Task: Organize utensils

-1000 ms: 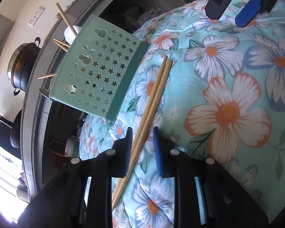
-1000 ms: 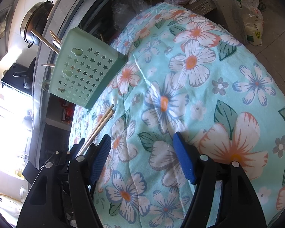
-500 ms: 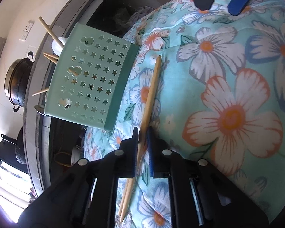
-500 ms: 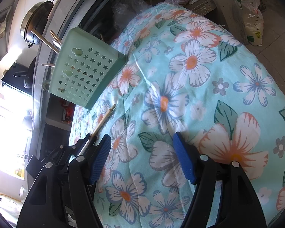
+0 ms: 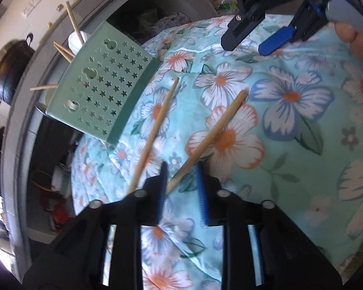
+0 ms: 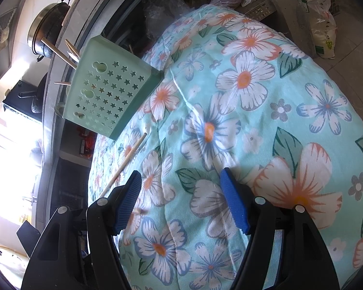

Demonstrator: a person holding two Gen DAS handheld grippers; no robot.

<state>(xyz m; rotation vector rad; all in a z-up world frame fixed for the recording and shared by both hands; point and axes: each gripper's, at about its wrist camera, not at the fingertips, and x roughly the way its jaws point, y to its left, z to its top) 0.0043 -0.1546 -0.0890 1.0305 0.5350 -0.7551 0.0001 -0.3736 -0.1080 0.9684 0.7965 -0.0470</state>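
Your whole work surface is that turquoise quilted cloth with big orange-and-white flowers point(image 5: 290, 125), draped over a rounded bench and filling most of both views. Behind its far edge runs a grey counter ledge point(image 6: 60, 77) with a dark metal pot point(image 6: 47, 32) sitting on it.

On the far left edge of the cloth you've got the mint green plastic utensil holder with star-shaped cutouts point(image 5: 104, 82), darker green band along its base, and it looks tipped away from you in both fisheye views. A few wooden sticks point(image 5: 73, 23) poke out of its far end.

Your right gripper point(image 6: 180, 199) is hanging over the near-middle of the cloth with its blue pads spread wide and nothing between them. From the left camera it shows up at the far right corner.

Your left gripper point(image 5: 181, 183) is low over the cloth, near the left edge. Its blue pads are partway apart, and the thin end of one pale wooden chopstick point(image 5: 213, 135) runs between them. I can't tell if either pad actually touches it, so it doesn't read as a firm grip.

The second pale wooden chopstick point(image 5: 157, 128) lies on the cloth just left of the left finger, outside the jaws, pointing up toward the holder's base. The two fan out in a V.
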